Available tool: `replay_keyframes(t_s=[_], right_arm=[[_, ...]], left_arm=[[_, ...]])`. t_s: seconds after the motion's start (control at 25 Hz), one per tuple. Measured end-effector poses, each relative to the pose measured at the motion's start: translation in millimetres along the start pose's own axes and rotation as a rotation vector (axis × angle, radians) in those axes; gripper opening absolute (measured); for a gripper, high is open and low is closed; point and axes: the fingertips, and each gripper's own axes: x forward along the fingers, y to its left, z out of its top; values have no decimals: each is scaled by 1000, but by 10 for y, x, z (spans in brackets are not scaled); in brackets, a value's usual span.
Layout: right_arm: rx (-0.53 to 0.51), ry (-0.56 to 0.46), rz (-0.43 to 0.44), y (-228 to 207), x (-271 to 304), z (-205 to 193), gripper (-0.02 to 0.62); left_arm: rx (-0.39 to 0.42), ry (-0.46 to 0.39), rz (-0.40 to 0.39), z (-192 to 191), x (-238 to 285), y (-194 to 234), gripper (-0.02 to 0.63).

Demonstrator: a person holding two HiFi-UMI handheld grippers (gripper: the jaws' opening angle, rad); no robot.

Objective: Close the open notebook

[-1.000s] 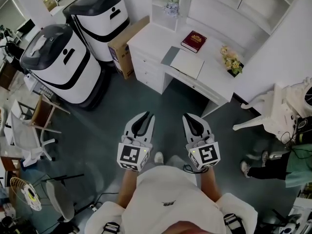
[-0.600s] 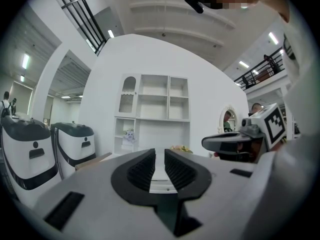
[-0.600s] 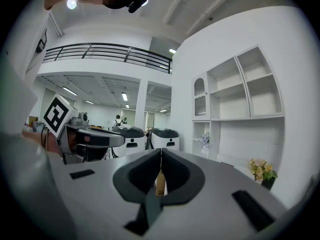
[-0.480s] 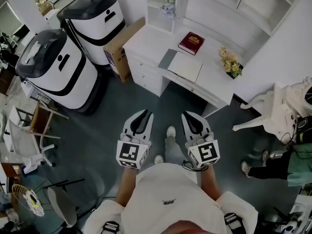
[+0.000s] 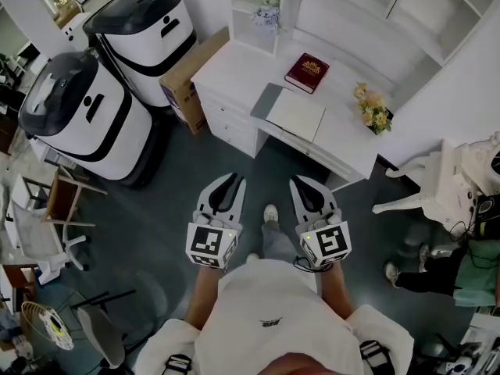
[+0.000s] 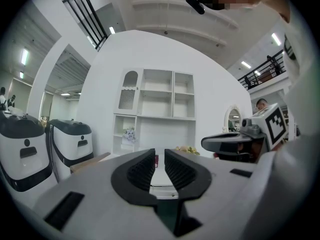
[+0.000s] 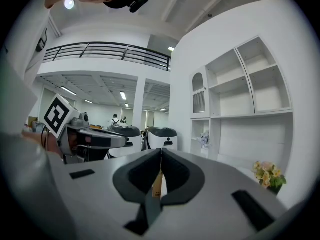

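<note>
The open notebook (image 5: 293, 114) lies flat on the white desk (image 5: 226, 69), white pages up, with a grey cover edge at its left. Both grippers are held low in front of the person's body, well short of the desk and over the dark floor. The left gripper (image 5: 238, 180) (image 6: 159, 155) has only a narrow gap between its jaws, with nothing in it. The right gripper (image 5: 297, 180) (image 7: 161, 154) has its jaws touching and is empty. In the left gripper view the desk shows far ahead through the gap.
A red book (image 5: 307, 72) and a flower pot (image 5: 373, 108) sit on the desk beside the notebook. Shelves rise behind it. A cardboard box (image 5: 191, 73) and two white machines (image 5: 78, 119) stand left. A white chair (image 5: 437, 182) and a person (image 5: 461, 268) are right.
The desk has drawn a little nearer and shifted left in the head view. A foot has stepped forward between the grippers. Both grippers keep their pose.
</note>
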Motion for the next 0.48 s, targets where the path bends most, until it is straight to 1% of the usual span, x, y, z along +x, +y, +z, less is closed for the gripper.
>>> replay_keyframes(t_s=[0.48], right_arm=[[16,43,41,-650,676,-122,-3]], left_arm=[[-31,34,7,-11,852,271,0]])
